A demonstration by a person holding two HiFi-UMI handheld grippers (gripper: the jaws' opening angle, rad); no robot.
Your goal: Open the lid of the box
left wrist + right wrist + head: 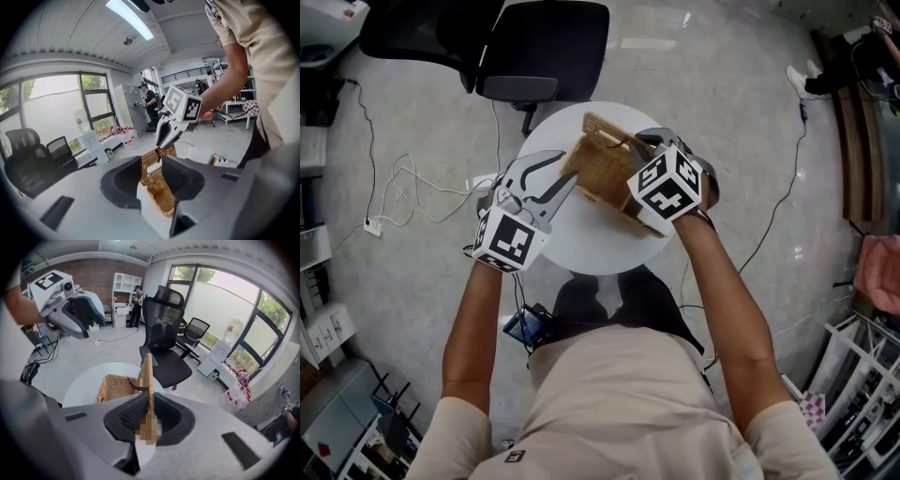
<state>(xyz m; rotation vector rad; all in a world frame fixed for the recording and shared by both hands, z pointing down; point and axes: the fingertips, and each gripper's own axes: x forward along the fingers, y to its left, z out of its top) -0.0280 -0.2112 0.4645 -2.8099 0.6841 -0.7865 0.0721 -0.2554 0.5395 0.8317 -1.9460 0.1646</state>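
**Operator:** Where's the box?

**Spotter:** Upper middle of the head view, on the round white table, between your two hands. The lid is already up. In the right gripper view it stands nearly on edge, rising from the centre of the frame.

**Operator:** And my right gripper?

**Spotter:** It's nearly closed, and you have the lid's free edge pinched between the jaws.

**Operator:** The left gripper?

**Spotter:** About half open. Your jaws straddle the box's near end, with wicker standing between them. The pads sit just beside the weave, and I see no squeeze on it.

**Operator:** How will the box handle?

**Spotter:** I'd expect it to be light. It's open wicker, stiff enough to keep its shape but springy, and rough enough that your pads shouldn't slip. Being so light on a smooth table, it will probably slide or tip if you pull the lid with nothing holding the body.

**Operator:** So where do I take hold?

**Spotter:** Keep the lid by its woven rim, where the weave looks thickest. Steady the body by its end wall, and do it gently, because hard pressure could crack the strands.
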